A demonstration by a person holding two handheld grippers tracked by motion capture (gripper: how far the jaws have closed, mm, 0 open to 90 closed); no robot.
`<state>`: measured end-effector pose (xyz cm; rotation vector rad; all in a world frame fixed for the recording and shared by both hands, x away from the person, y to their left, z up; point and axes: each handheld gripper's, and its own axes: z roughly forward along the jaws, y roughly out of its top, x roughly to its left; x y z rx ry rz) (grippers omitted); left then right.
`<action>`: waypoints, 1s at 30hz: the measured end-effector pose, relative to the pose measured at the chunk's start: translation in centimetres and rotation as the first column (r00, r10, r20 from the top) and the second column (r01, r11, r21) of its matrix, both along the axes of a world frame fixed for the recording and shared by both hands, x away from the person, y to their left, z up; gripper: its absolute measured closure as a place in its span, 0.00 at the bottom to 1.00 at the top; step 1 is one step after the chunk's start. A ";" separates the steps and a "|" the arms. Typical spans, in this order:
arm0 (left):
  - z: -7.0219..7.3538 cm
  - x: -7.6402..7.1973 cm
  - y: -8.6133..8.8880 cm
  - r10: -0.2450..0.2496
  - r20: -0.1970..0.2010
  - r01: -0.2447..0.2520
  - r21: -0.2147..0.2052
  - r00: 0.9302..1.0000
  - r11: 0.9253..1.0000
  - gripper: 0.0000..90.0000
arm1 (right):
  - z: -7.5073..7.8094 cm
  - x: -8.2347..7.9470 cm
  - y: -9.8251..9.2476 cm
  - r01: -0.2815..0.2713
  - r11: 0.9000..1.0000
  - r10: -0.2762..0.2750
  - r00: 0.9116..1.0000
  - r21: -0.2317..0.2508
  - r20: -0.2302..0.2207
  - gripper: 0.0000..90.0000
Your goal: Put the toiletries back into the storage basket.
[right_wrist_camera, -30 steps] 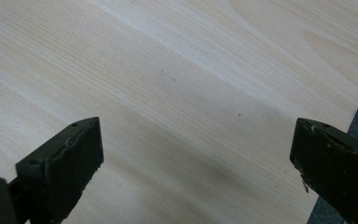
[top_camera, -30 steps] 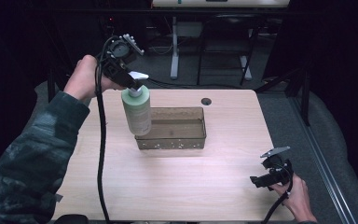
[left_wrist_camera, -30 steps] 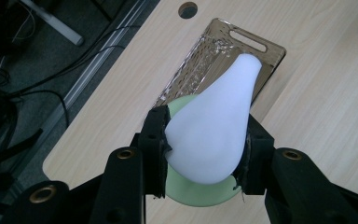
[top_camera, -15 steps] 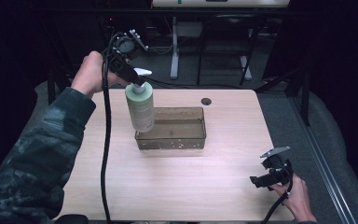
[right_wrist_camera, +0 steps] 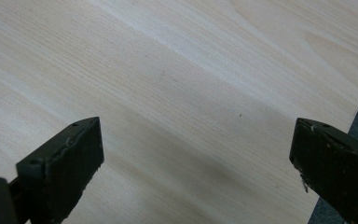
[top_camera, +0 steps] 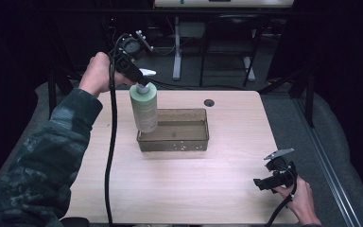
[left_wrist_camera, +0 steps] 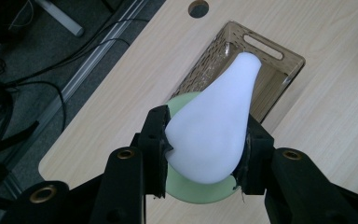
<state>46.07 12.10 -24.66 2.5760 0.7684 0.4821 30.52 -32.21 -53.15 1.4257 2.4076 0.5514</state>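
A pale green pump bottle [top_camera: 144, 108] with a white pump head [left_wrist_camera: 212, 130] hangs in the air over the left end of a clear brown plastic bin [top_camera: 179, 139]. My left gripper [top_camera: 139, 81] is shut on the pump head and points down at the table; its black jaws press the head from both sides in the left gripper view, where the green bottle shoulder [left_wrist_camera: 191, 189] shows below. My right gripper [top_camera: 263, 182] rests low near the table's front right corner, jaws wide apart over bare wood, nothing between its fingertips [right_wrist_camera: 65, 161].
The light wood table [top_camera: 179, 189] has a round cable hole [top_camera: 209, 102] at its back edge. Dark floor with cables and desk legs lies beyond the table. A black cable [top_camera: 109, 156] trails from my left gripper down across the table's left side.
My left hand has carried the hanging bottle a little to the right, so it now stands over the bin's left end. The right gripper has stayed put.
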 end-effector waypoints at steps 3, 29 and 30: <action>-0.3 0.2 -0.2 0.001 -0.005 -0.001 -0.004 1.000 1.000 0.68 | 0.0 0.0 0.0 0.002 1.000 -0.002 1.000 0.005 -0.003 0.03; -3.7 1.4 -1.3 -0.005 -0.041 0.005 -0.004 0.999 1.000 0.68 | 0.0 0.0 0.0 0.001 1.000 -0.001 1.000 0.002 -0.001 0.03; -3.9 1.5 -1.2 -0.007 -0.045 0.006 -0.005 0.999 1.000 0.68 | 0.0 0.0 0.1 0.001 1.000 -0.001 1.000 0.001 0.000 0.03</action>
